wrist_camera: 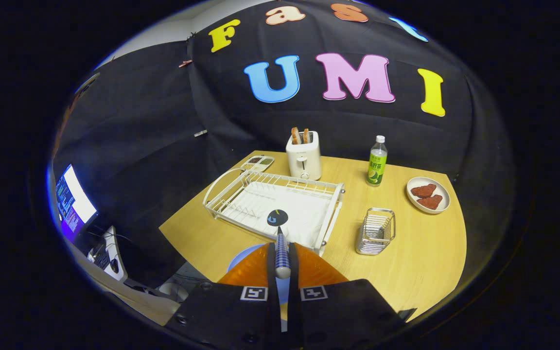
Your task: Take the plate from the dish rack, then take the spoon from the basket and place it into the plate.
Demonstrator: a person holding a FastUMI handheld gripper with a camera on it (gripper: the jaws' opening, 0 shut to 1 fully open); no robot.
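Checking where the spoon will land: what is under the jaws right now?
A light blue plate lies on the table beneath the gripper, whose jaws are shut on the spoon. Just its near-rack edge shows; the orange fingers cover the rest.

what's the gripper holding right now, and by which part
The gripper is shut on a spoon, clamped by its blue checked handle. The dark bowl end sticks out ahead of the fingers, over the near edge of the dish rack.
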